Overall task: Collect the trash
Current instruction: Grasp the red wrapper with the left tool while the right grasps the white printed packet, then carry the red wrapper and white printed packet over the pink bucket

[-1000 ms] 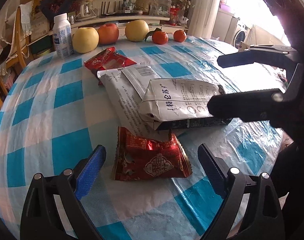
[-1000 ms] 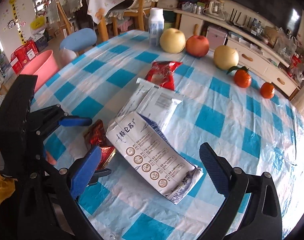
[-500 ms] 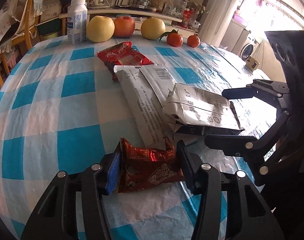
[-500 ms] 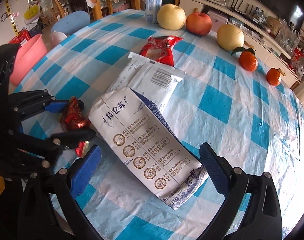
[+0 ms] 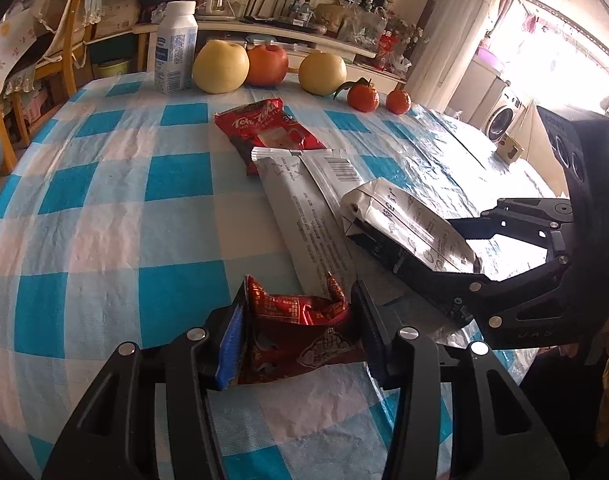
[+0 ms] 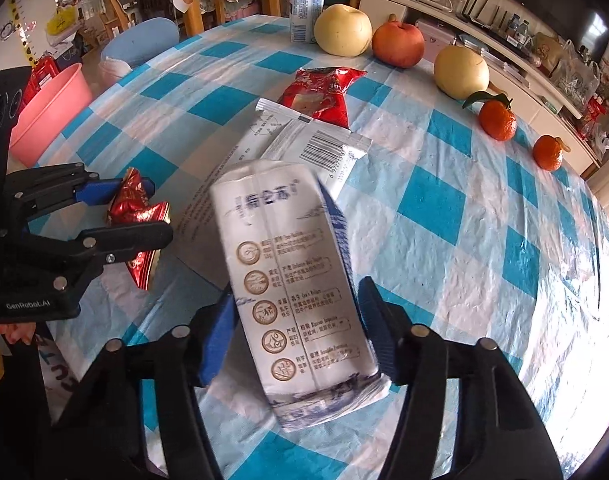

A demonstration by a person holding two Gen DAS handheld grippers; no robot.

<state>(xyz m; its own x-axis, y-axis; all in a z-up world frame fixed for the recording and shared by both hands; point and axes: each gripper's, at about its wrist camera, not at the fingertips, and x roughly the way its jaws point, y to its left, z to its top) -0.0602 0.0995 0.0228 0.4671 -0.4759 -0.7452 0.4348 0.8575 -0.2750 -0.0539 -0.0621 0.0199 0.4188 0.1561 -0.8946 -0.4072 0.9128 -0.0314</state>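
My left gripper [image 5: 298, 320] is shut on a crumpled dark red snack wrapper [image 5: 296, 332], held just above the table near its front edge; it also shows in the right wrist view [image 6: 138, 216]. My right gripper [image 6: 298, 316] is shut on a white milk carton [image 6: 296, 280] with blue print, lifted at a tilt; the left wrist view shows the carton [image 5: 404, 228] too. A flat silver-white bag [image 6: 304, 148] and a red snack bag [image 6: 324, 92] lie on the table beyond.
The table has a blue and white checked cloth [image 5: 104, 200]. At its far edge stand a white bottle [image 5: 174, 48], two pears, an apple [image 5: 266, 64] and two tangerines [image 5: 364, 98]. A pink tub [image 6: 48, 112] and chairs stand to the left of the table.
My left gripper closed on the red wrapper and raised it slightly. My right gripper closed on the milk carton and lifted it off the silver bag.
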